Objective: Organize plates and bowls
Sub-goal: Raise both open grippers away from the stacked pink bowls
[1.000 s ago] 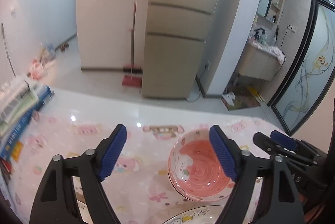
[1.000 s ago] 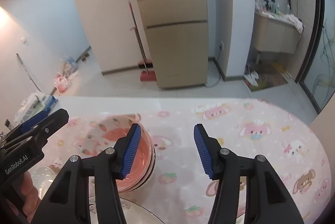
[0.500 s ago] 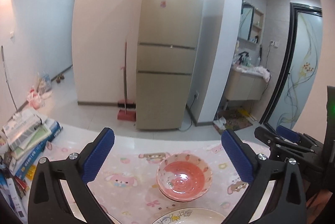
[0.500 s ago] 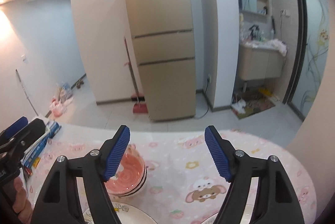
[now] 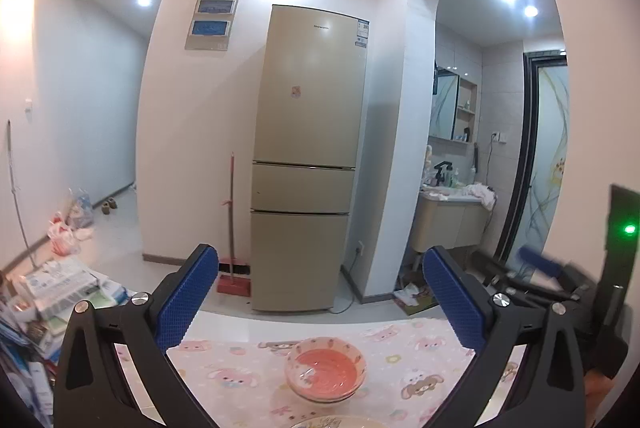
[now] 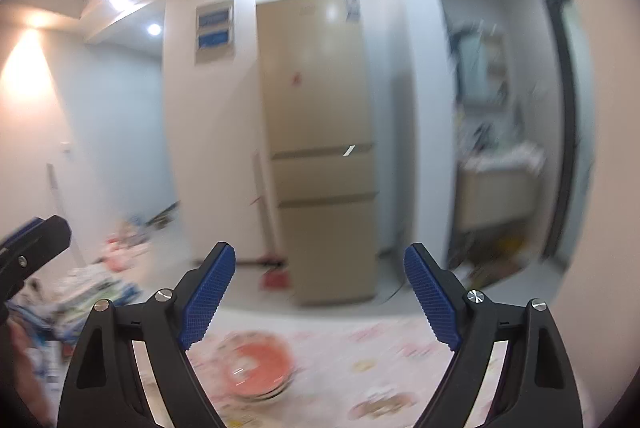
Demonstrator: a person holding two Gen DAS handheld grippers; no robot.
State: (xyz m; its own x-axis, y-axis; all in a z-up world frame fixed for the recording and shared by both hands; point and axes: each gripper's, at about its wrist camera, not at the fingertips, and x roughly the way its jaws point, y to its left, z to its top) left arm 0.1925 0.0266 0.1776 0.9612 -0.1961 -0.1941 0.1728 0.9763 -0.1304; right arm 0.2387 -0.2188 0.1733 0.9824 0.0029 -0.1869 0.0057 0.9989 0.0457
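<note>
Pink bowls (image 5: 325, 371) sit stacked on the tablecloth (image 5: 240, 380); I've lifted both grippers away, left (image 5: 320, 300) and right (image 6: 320, 300) spread wide, empty. Stacking looks finished.

Plate (image 5: 340, 423) cut off; bowls (image 6: 256, 368) blurred

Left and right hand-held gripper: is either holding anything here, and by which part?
Nothing is held. The left hand-held gripper and right hand-held gripper are both open and empty; the pink bowls sit stacked on the table.
</note>
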